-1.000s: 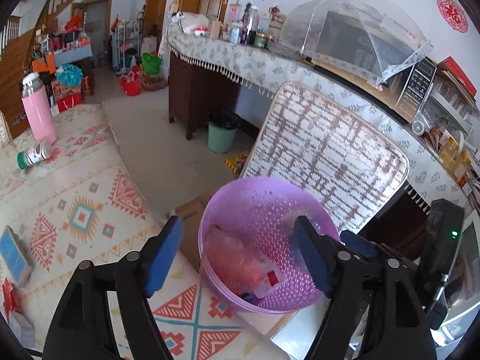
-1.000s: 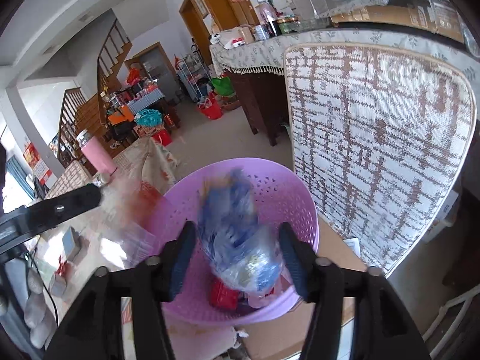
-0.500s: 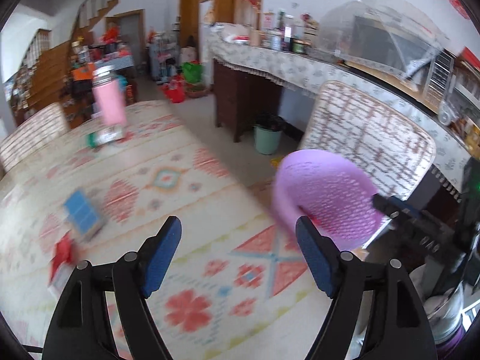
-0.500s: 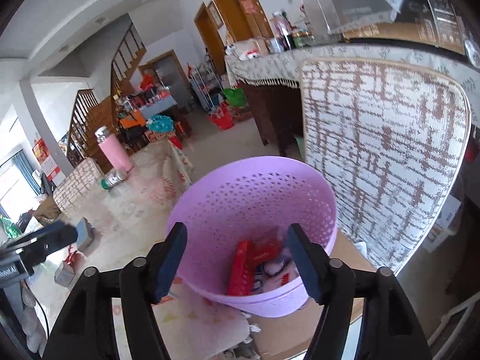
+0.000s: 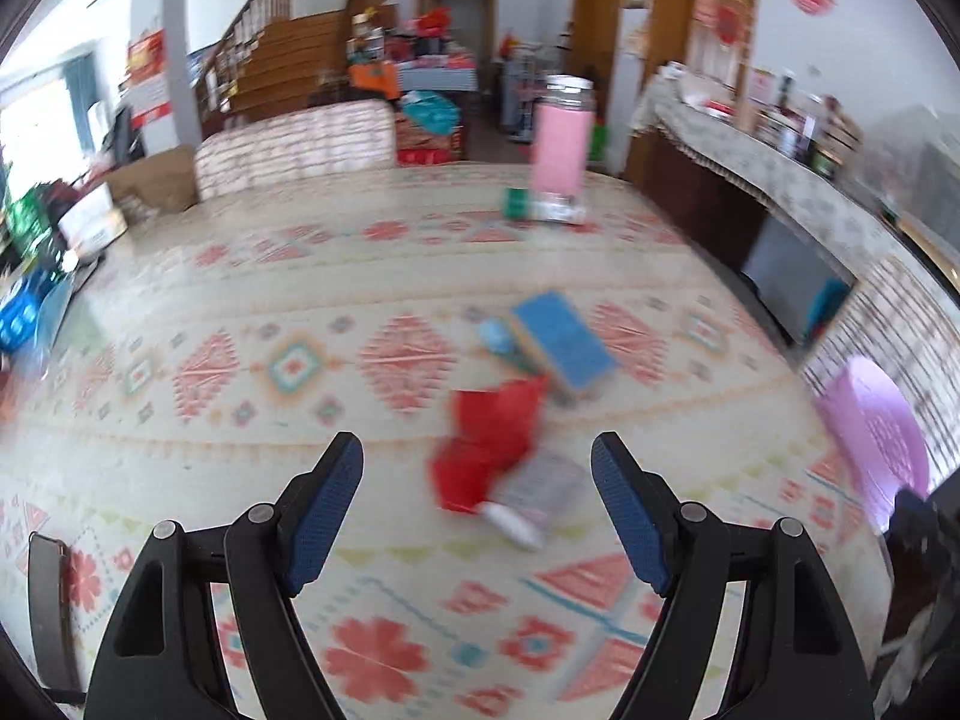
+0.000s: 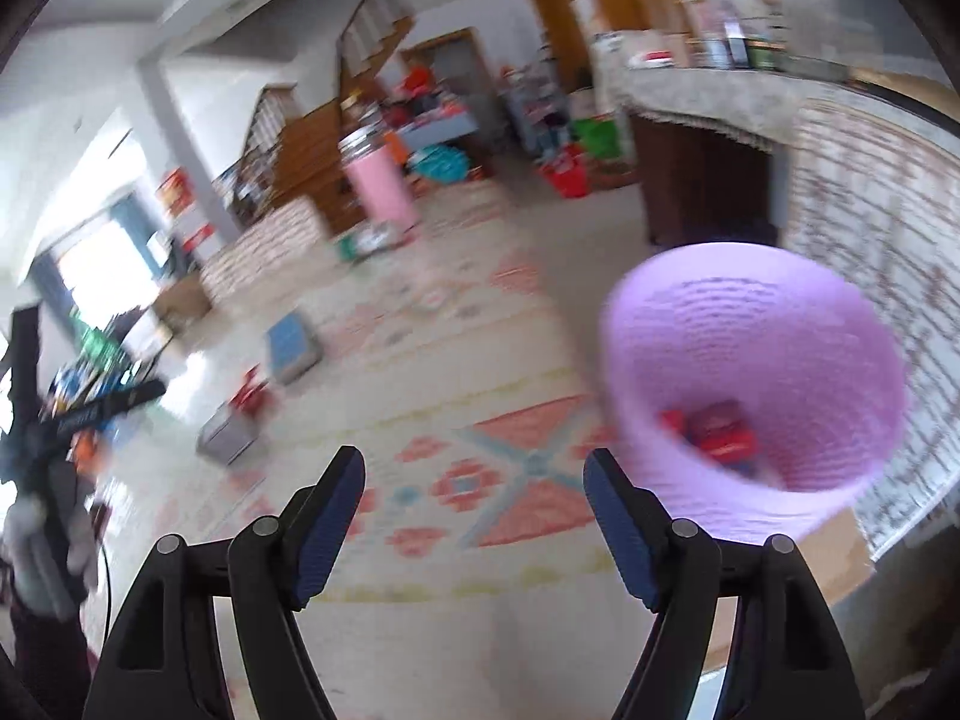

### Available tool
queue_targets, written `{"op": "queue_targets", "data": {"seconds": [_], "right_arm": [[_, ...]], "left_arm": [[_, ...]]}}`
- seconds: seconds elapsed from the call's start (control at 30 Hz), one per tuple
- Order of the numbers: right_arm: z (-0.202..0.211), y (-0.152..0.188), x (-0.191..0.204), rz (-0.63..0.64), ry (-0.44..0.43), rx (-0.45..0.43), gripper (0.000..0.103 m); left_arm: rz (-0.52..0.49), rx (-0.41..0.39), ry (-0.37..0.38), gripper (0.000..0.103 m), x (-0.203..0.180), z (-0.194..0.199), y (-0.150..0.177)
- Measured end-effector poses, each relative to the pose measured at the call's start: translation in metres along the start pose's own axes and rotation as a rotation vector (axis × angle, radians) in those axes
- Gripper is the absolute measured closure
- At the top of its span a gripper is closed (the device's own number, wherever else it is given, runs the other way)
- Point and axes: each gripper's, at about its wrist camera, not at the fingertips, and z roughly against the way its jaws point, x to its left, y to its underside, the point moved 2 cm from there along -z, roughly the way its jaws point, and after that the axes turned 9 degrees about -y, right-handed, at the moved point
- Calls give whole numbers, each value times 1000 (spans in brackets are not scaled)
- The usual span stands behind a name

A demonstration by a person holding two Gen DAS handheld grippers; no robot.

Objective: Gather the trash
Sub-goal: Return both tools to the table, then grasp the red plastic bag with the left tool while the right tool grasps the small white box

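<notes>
My left gripper (image 5: 477, 510) is open and empty above the patterned tablecloth (image 5: 300, 360). Just beyond its fingertips lie a red wrapper (image 5: 489, 438) and a grey-white packet (image 5: 537, 495). My right gripper (image 6: 474, 516) is open and empty, to the left of the purple perforated basket (image 6: 756, 324), which holds red and blue wrappers (image 6: 717, 435). The basket shows at the right edge of the left wrist view (image 5: 876, 426). The red wrapper (image 6: 249, 396) and grey packet (image 6: 231, 435) show far left in the right wrist view. Both views are blurred.
A blue-topped box (image 5: 561, 345) lies behind the red wrapper. A pink thermos (image 5: 561, 144) and a lying green-capped bottle (image 5: 540, 204) stand at the table's far side. A woven chair back (image 6: 870, 192) is behind the basket. A black phone (image 5: 48, 606) lies at the left.
Both grippers swung left, away from the basket toward the table. The blue bag the right gripper held a second ago was let go into the basket. The red wrapper now lies before the left gripper.
</notes>
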Motion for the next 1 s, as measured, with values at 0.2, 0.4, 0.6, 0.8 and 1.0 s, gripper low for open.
{"op": "queue_targets", "data": {"seconds": [0.2,0.4,0.6,0.8,1.0], "right_arm": [[-52,5,62,64,-105,113,23],[-71,7,96,93,-117,130,23],[-81,4,108,132,-106,160,23],[-105,3,136,204,-129,201,22],[-157,11,173,292,-159,300,20]], "left_arm": [[27,123,88,25,11,-51,-10],[-38,214,125,25,-15,-94,-12],[-49,267,123,50,-16,-109,-3],[4,268,64,59,28,-100,6],[117,257,143,59,69,-100,14]]}}
